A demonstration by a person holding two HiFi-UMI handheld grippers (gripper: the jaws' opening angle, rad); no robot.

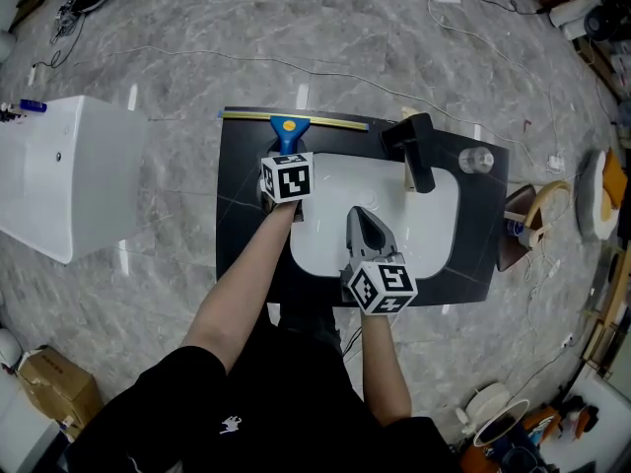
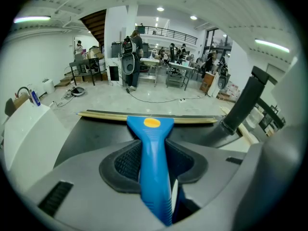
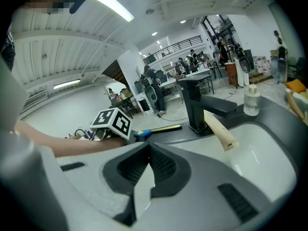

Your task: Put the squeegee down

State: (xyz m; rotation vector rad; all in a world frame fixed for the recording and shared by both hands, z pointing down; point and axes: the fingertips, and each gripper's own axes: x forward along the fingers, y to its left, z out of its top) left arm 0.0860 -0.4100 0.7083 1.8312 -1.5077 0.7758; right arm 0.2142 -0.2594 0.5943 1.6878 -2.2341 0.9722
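Note:
The squeegee [image 1: 287, 126] has a blue handle and a long yellowish blade. Its blade lies along the far edge of the black counter [image 1: 242, 235], left of the faucet. My left gripper [image 1: 286, 152] is shut on the blue handle. In the left gripper view the squeegee [image 2: 150, 126] runs straight out between the pads of the left gripper [image 2: 154, 150]. My right gripper [image 1: 363, 217] hangs over the white basin [image 1: 434, 225], shut and empty. From the right gripper view the squeegee [image 3: 156, 130] shows beyond the left marker cube, and the right gripper [image 3: 149, 148] has its tips together.
A black faucet [image 1: 414, 144] with a cream-coloured bar [image 1: 407, 172] stands at the basin's far side. A clear bottle [image 1: 476, 160] sits on the counter's right corner. A white box [image 1: 69, 170] stands on the floor to the left. Cables cross the marble floor.

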